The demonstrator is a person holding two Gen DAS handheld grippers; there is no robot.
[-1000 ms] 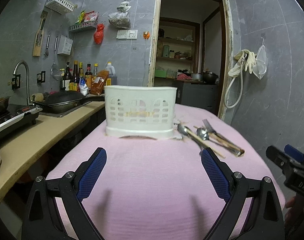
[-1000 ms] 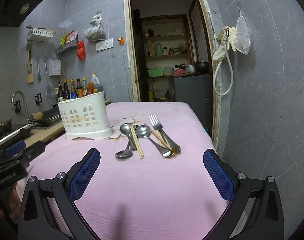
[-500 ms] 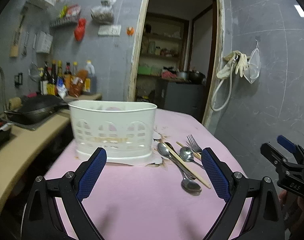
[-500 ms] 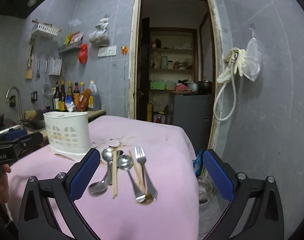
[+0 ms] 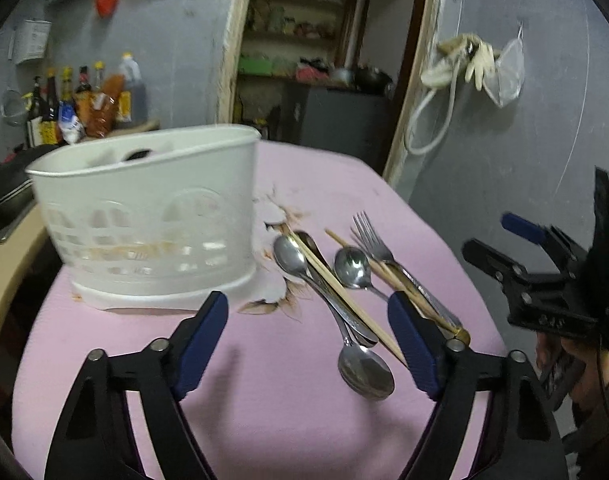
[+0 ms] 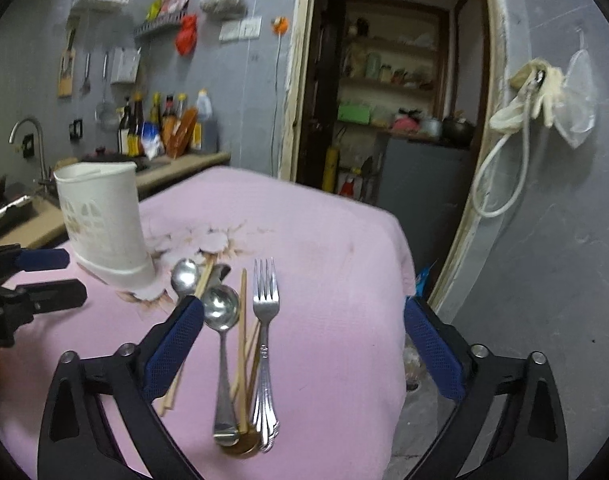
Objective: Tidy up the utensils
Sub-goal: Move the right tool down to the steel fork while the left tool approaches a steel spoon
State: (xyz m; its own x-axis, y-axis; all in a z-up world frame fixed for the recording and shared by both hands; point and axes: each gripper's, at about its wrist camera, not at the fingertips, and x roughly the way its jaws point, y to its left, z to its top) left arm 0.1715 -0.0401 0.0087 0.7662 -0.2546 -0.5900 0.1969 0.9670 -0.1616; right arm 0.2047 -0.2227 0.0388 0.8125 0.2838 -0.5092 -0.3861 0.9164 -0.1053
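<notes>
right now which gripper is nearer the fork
Right. The right gripper hangs over the fork, which lies between its closing jaws, untouched. The left gripper is over the spoons, beside the fork.

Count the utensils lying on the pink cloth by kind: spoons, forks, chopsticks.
Spoons: 3
Forks: 1 that shows
Chopsticks: at least 3, since they overlap
Total: at least 7

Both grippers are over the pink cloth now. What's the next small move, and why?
Probably lower the right gripper onto the fork, whose handle lies between its closing jaws. Nothing is held yet, all the cutlery still lies loose on the cloth, and the white holder stands upright off to that gripper's left.
</notes>
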